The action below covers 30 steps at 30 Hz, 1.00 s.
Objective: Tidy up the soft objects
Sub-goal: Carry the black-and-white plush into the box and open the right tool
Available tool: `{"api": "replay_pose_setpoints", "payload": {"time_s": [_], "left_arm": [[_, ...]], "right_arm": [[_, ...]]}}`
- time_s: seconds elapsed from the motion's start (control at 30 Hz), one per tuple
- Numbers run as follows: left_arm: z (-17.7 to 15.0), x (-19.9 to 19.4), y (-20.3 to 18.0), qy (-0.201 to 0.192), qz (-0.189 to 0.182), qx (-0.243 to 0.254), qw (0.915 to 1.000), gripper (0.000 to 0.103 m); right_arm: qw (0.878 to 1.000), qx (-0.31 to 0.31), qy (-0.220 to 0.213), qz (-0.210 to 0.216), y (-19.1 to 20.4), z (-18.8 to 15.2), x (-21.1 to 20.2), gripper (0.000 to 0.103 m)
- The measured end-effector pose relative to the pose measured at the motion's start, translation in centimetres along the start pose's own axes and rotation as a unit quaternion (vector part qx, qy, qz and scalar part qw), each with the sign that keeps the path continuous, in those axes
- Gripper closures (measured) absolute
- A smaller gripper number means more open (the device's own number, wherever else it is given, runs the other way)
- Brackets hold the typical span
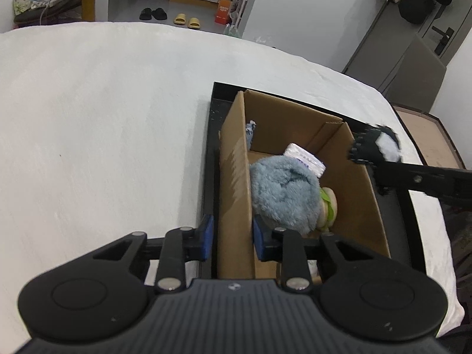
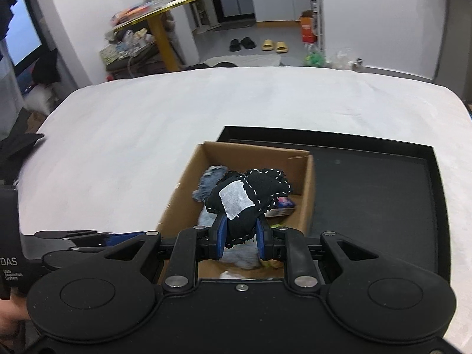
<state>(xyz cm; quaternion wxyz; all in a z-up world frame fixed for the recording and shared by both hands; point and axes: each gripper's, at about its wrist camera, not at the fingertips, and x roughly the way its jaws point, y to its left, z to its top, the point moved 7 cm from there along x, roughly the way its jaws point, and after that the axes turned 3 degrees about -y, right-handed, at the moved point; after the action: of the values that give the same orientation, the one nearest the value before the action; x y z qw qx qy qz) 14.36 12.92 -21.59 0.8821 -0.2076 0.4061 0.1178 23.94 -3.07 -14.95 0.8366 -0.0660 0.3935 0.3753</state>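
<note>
A brown cardboard box (image 1: 354,194) stands on a black tray (image 1: 212,159) on the white bed. Inside lie a fluffy blue plush (image 1: 283,191), a burger-shaped toy (image 1: 417,206) and a white packet (image 1: 306,159). My left gripper (image 1: 233,236) is shut on the box's left wall (image 1: 234,177), one blue pad each side. My right gripper (image 2: 240,237) is shut on a black stitched soft toy with a white patch (image 2: 250,194), held above the box (image 2: 177,206). In the left wrist view that toy (image 1: 374,144) hangs over the box's right wall.
The white bed (image 1: 103,118) stretches left and ahead. The black tray's bare floor (image 2: 371,206) lies right of the box. Slippers, an orange box and a cluttered table stand on the floor beyond the bed. A grey cabinet (image 1: 413,67) is at the far right.
</note>
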Motion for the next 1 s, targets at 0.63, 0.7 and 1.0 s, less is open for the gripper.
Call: {"api": "replay_pose_setpoints", "payload": {"time_s": [0.63,0.7,1.0], "left_arm": [[-0.6,-0.7,-0.2,0.005,-0.031,0.008,0.9995,0.094],[-0.6,-0.6,-0.2,0.003,-0.028,0.008,0.9996,0.094],[-0.5,-0.5,-0.8,0.004,-0.017,0.019,0.9997,0.095]], "right_arm": [[0.997,-0.02,0.046,0.067,3.7,-1.8,0.8,0.066],[0.997,-0.018,0.042,0.055,3.3,-1.9,0.5,0.066],[0.999,0.007,0.031,0.026,0.6,-2.6,-0.8,0.066]]}}
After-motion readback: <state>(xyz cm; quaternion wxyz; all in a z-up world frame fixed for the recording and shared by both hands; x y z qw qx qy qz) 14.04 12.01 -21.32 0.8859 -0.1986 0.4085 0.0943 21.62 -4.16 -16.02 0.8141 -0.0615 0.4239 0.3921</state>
